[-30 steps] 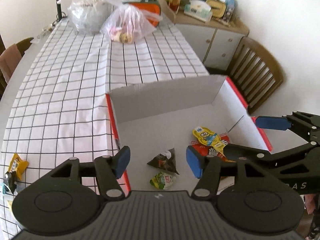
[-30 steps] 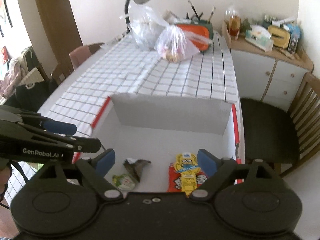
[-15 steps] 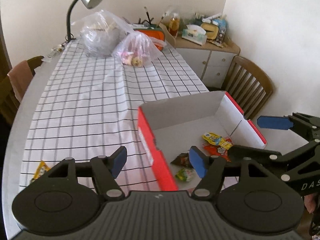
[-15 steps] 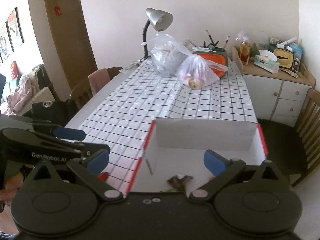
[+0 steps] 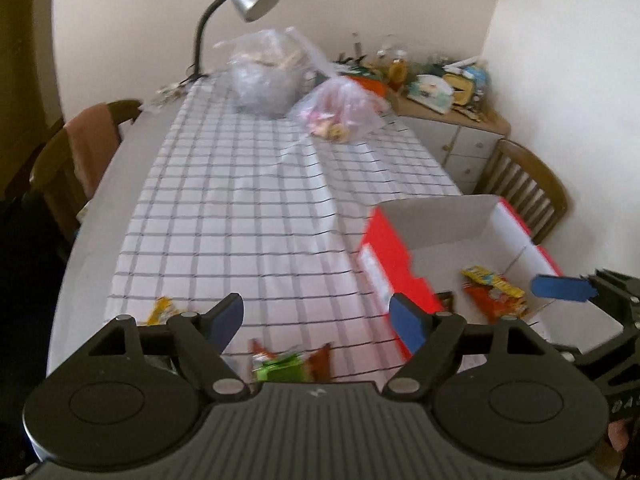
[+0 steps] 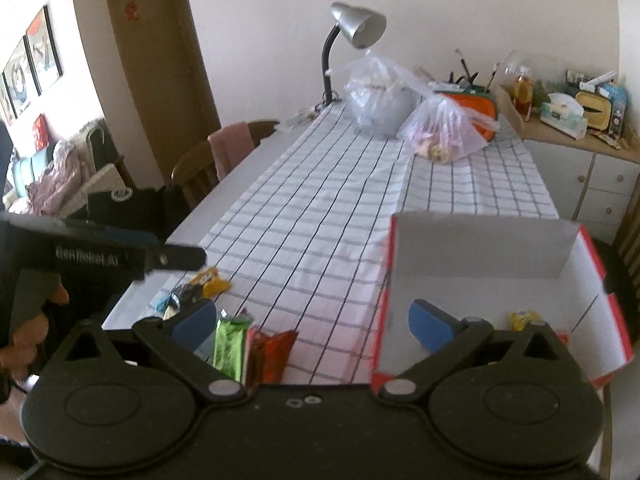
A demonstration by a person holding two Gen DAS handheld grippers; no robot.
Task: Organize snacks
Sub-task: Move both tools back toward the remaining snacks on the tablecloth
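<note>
Hovering with left gripper and right gripper gaping empty, green packet at six o'clock, left jaws just widening.

I hold both grippers tilted downward. My left gripper stands with its jaws apart and nothing between the blue pads; those jaws have just been opening. My right gripper stands at full spread, also empty between its pads. From the right wrist view, the left gripper shows side-on at the left edge, gripped by my hand.
</note>
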